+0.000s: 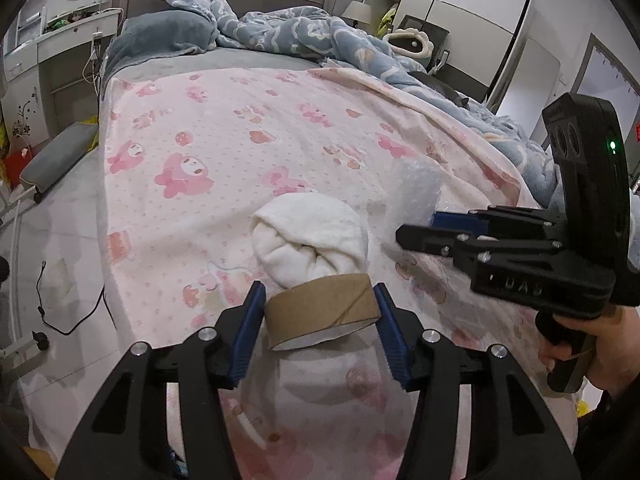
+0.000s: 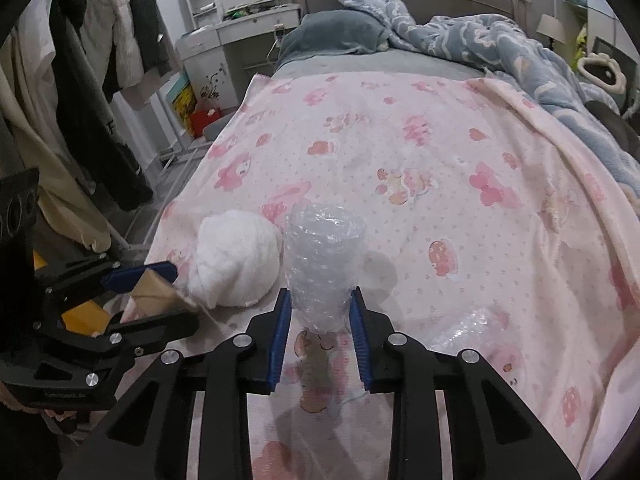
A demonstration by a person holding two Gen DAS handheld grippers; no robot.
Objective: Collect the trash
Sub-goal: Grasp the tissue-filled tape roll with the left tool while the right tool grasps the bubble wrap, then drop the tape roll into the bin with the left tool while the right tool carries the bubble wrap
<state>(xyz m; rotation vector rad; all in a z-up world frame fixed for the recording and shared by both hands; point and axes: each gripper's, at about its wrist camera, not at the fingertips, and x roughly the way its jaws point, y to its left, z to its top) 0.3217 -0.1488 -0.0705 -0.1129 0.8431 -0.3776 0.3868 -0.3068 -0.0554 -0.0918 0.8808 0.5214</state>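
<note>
I hold the left tool (image 1: 320, 312) above the near edge of the bed (image 1: 224, 128), and its two blue pads pinch a brown cardboard tape roll (image 1: 322, 310) from both sides, so the roll sits upright between them, lifted off the pink blanket (image 1: 240, 152). Just behind the roll, on the blanket near the foot edge of the bed, lies a white rolled towel (image 1: 310, 236); from the left wrist view I cannot tell if the roll touches it. The right tool (image 2: 320, 316) is closed on a crumpled piece of clear bubble wrap (image 2: 322, 264), which stands up between the pads, beside the white towel (image 2: 236, 258) and to its right. In the left wrist view the same right tool (image 1: 420, 232) comes in from the right side, with the bubble wrap (image 1: 416, 188) at its tips, and I see my hand (image 1: 592, 344) on its handle. In the right wrist view the left tool (image 2: 160, 292) appears at the left edge, with the cardboard roll (image 2: 154, 290) between its fingers. Another piece of bubble wrap (image 2: 464, 334) lies flat on the pink blanket (image 2: 440, 140), near the foot edge and to the right of the right tool. A blue-grey duvet (image 1: 304, 32) is bunched at the head end of the bed.
</note>
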